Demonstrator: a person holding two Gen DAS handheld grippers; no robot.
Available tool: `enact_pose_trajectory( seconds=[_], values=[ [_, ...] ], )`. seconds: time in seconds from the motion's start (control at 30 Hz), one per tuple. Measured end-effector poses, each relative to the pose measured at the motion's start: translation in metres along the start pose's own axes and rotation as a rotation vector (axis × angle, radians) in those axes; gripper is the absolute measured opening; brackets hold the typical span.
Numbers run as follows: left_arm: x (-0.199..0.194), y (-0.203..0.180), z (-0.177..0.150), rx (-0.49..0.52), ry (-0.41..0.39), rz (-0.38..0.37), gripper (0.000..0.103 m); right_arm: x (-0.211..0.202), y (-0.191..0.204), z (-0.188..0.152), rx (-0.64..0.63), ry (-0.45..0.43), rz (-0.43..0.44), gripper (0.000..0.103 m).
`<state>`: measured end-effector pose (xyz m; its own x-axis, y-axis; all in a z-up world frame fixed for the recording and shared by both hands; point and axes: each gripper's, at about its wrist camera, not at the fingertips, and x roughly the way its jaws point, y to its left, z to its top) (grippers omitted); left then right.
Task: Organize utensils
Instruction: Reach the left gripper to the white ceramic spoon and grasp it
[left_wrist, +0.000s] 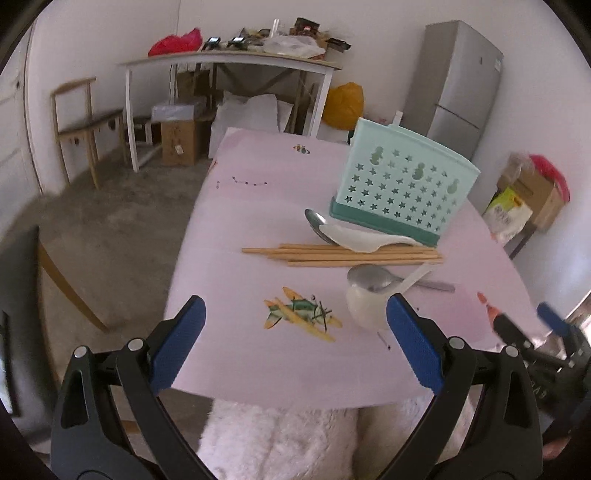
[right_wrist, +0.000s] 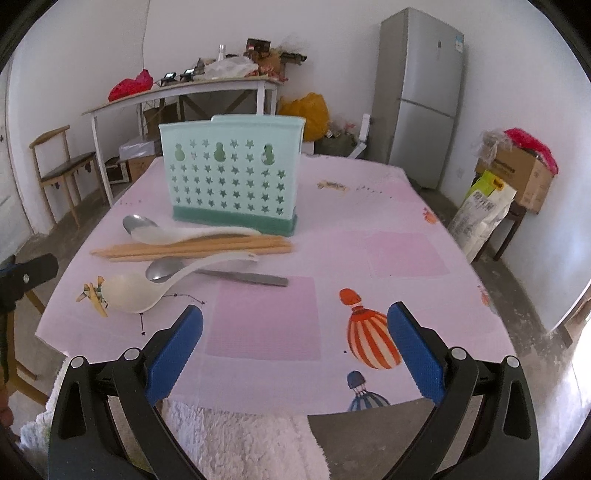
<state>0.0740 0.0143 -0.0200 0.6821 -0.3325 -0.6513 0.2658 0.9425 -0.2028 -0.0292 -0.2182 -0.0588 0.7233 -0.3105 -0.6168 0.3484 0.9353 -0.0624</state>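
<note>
- Mint-green plastic utensil holder (right_wrist: 232, 177) with star cut-outs and a darker green base stands upright on the counter (right_wrist: 369, 221), behind the loose utensils.
- Wooden chopsticks (right_wrist: 192, 248) lie in a flat bundle just in front of the holder.
- One white ceramic spoon (right_wrist: 192, 233) lies between chopsticks and holder, its bowl resting on the bowl of a metal spoon (right_wrist: 138, 222).
- Nearer the edge, a second white ceramic spoon (right_wrist: 129, 291) lies with its handle crossing over the bowl of a second metal spoon (right_wrist: 162, 269), whose flat steel handle points away to the right.
- Left tongs (left_wrist: 295, 321) hover above the near counter edge, blue pads spread wide and empty; the nearer white spoon lies just beyond the right-hand pad.
- Right tongs (right_wrist: 295, 325) are likewise spread wide with nothing between them, over a bare stretch of cloth right of the utensils.
- Nothing lies between either pair of tongs and the utensils.
- A pale pink cloth printed with hot-air balloons and a small aeroplane (left_wrist: 299, 314) covers the counter.
- White fluffy fabric (right_wrist: 240, 443) shows below both tongs at the near edge.
- Beyond: a bare concrete floor, white walls, a grey two-door refrigerator (right_wrist: 421, 92), a white cluttered side table (right_wrist: 184, 88), a wooden chair (right_wrist: 59, 166), cardboard boxes (right_wrist: 517, 177), and red and yellow bags.
</note>
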Motion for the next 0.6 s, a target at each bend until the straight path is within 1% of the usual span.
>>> enact_pose_trajectory(
  seconds=[0.07,0.13,0.27,0.33,0.37,0.4,0.43,0.47,0.5,0.6],
  values=[
    [0.010,-0.002,0.002,-0.010,0.019,-0.056,0.095,0.009,-0.001,0.001,0.001,0.016,0.006,0.097],
    [0.017,-0.005,0.002,-0.011,0.034,-0.073,0.095,0.019,0.000,0.002,-0.004,0.032,0.010,0.097],
    [0.033,-0.016,0.003,0.019,0.075,-0.164,0.094,0.034,0.000,0.004,-0.017,0.061,0.015,0.097],
    [0.037,-0.018,0.003,0.013,0.099,-0.202,0.094,0.041,0.001,0.005,-0.020,0.072,0.018,0.097],
    [0.040,-0.020,0.002,0.005,0.119,-0.231,0.087,0.045,0.000,0.005,-0.020,0.078,0.019,0.097],
    [0.044,-0.021,0.001,-0.004,0.137,-0.256,0.077,0.049,0.000,0.006,-0.019,0.084,0.019,0.097],
    [0.048,-0.021,0.000,-0.013,0.162,-0.274,0.074,0.052,-0.001,0.006,-0.016,0.090,0.021,0.097],
    [0.051,-0.020,-0.002,-0.025,0.180,-0.281,0.069,0.054,-0.001,0.006,-0.014,0.094,0.023,0.097],
    [0.054,-0.018,-0.003,-0.043,0.200,-0.291,0.062,0.057,-0.001,0.006,-0.010,0.101,0.026,0.097],
    [0.065,-0.010,-0.006,-0.114,0.263,-0.317,0.051,0.064,-0.002,0.007,0.000,0.115,0.036,0.097]
  ],
)
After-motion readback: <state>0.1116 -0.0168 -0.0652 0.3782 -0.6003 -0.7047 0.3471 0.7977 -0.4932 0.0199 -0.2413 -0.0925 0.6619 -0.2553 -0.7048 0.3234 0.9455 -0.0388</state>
